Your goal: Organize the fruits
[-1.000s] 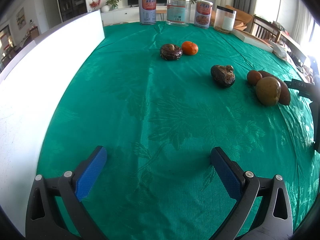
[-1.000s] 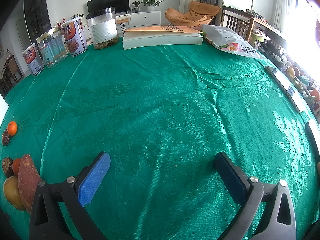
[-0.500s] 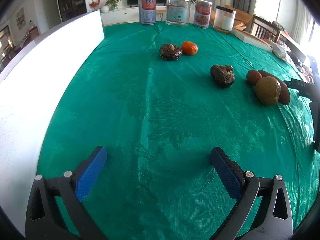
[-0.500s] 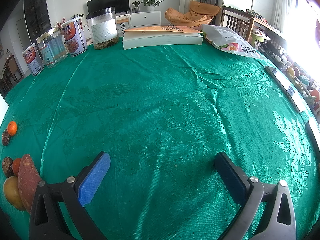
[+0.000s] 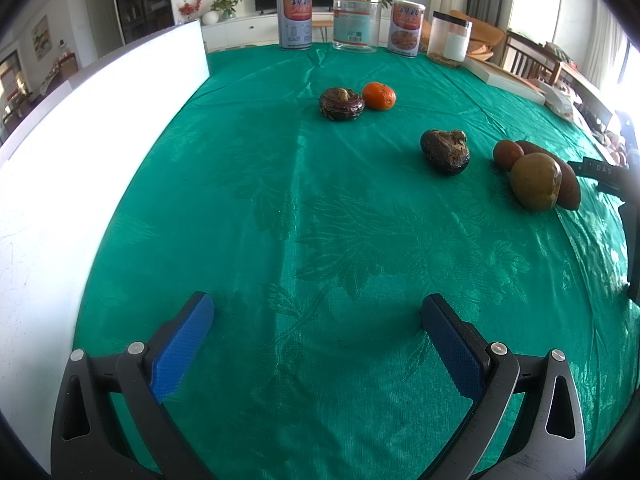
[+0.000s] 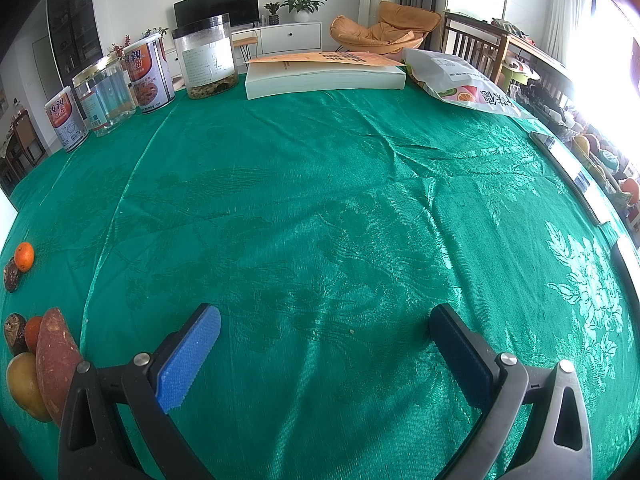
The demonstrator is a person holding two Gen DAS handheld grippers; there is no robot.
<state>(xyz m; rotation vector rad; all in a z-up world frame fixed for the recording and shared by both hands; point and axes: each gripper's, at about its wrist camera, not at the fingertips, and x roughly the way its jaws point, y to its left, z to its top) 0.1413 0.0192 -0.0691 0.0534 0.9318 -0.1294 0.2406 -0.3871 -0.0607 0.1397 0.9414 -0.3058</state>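
Observation:
On the green tablecloth in the left wrist view lie a tangerine beside a dark wrinkled fruit, a second dark fruit further right, and a cluster of a yellow-brown mango, a small brown fruit and a sweet potato. My left gripper is open and empty, well short of them. In the right wrist view the sweet potato, mango and tangerine sit at the far left. My right gripper is open over bare cloth.
A white board borders the table's left side. Cans and clear jars line the far edge. A thick book and a printed bag lie at the back right, a phone near the right edge.

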